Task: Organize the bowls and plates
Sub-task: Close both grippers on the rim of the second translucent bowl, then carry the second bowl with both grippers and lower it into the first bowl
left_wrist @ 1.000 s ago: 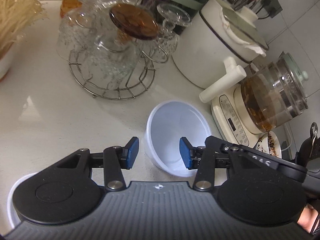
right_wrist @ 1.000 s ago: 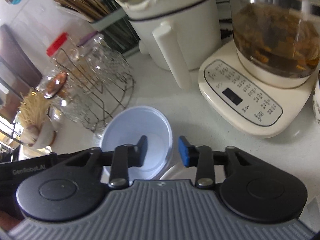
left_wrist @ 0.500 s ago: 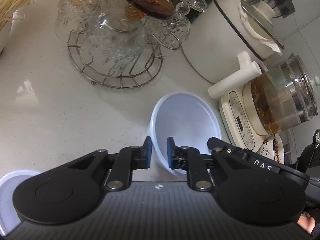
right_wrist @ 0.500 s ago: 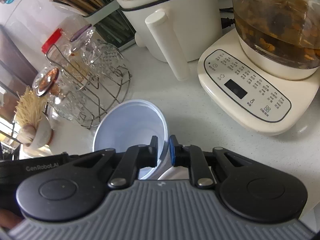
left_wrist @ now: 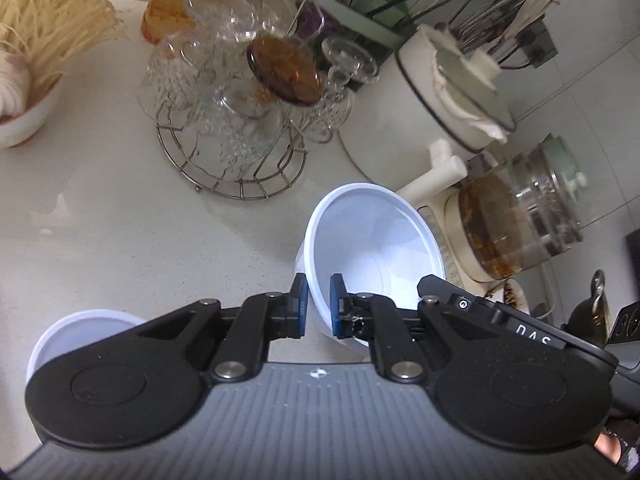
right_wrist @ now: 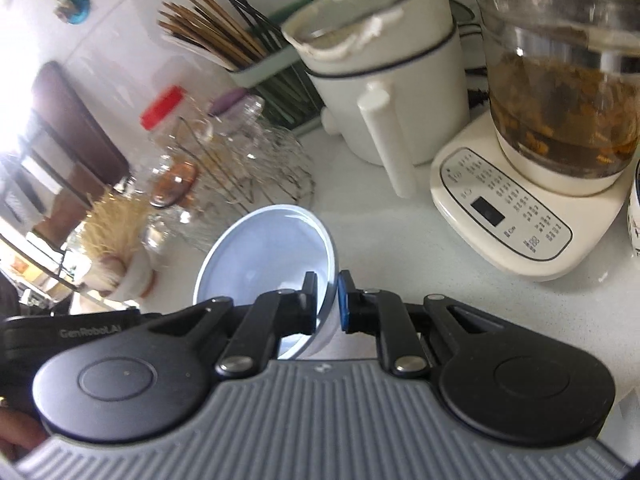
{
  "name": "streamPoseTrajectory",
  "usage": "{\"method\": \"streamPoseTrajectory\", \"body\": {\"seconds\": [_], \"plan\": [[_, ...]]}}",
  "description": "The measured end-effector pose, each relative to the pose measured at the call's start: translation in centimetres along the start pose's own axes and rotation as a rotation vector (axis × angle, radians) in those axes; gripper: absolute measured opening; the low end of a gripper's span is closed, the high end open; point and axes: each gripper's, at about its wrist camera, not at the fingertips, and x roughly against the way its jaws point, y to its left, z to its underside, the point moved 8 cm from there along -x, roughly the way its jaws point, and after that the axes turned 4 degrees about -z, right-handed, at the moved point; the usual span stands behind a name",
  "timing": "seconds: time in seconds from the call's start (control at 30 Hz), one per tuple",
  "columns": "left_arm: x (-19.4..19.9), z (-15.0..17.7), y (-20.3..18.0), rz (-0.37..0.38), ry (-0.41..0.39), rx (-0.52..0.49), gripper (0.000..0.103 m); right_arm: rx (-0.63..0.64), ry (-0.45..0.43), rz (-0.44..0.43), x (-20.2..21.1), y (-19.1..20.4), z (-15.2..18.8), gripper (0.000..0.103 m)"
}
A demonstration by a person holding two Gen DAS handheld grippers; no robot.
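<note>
You have both the left gripper (left_wrist: 318, 306) and right gripper (right_wrist: 327, 302) fingers clamped on the white bowl (left_wrist: 376, 240); another bowl (left_wrist: 76, 332) at eight o'clock awaits stacking.

Soft daylight, fisheye warp, perhaps motion-blurred edges

place: home kitchen | pale stone bench (left_wrist: 100, 220) | white electric pot (right_wrist: 384, 80) | glass kettle of brew on keypad base (right_wrist: 560, 92) | chopstick holder (right_wrist: 256, 64) | wire rack of glass cups (left_wrist: 232, 120) | bowl of dry noodles (left_wrist: 36, 60) | tiled wall (left_wrist: 592, 40)
</note>
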Motion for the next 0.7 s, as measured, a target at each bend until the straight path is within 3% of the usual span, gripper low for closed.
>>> {"method": "streamPoseTrajectory", "body": {"seconds": [0.7], "plan": [[10.5,-1.4,3.4,-0.006,-0.072,-0.035,0.013,-0.002,-0.068,-0.091,3.2,8.7,0.6,0.013]]}}
